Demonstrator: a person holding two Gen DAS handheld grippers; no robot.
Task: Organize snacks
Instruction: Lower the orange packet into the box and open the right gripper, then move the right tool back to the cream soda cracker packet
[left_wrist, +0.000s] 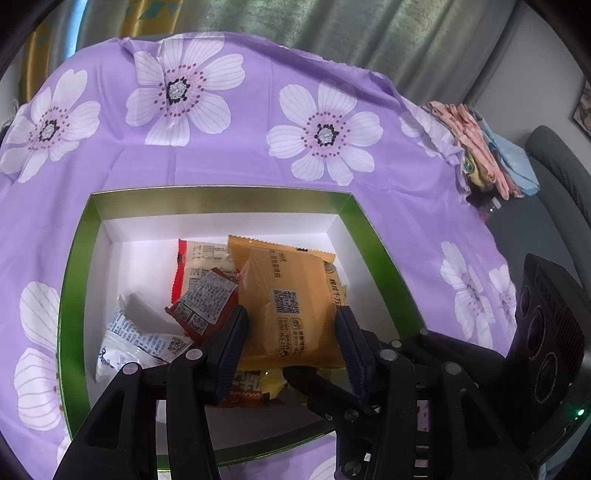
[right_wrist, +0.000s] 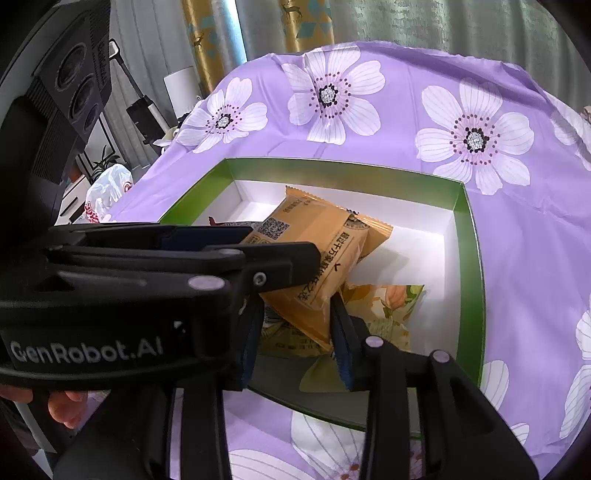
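Orange packet (left_wrist: 291, 306) sits loosely between both half-open grippers, left (left_wrist: 291, 343) and right (right_wrist: 295, 339), so spread wider and lift clear, leaving it flat in the box (left_wrist: 221, 199).

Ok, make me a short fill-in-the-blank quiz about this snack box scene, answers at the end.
1. The box has a rim coloured ____.
2. The cloth under the box is purple with white ____.
3. The big snack packet between the left hand-held gripper fingers is coloured ____.
4. The box's inside floor is ____.

Answers: green; flowers; orange; white
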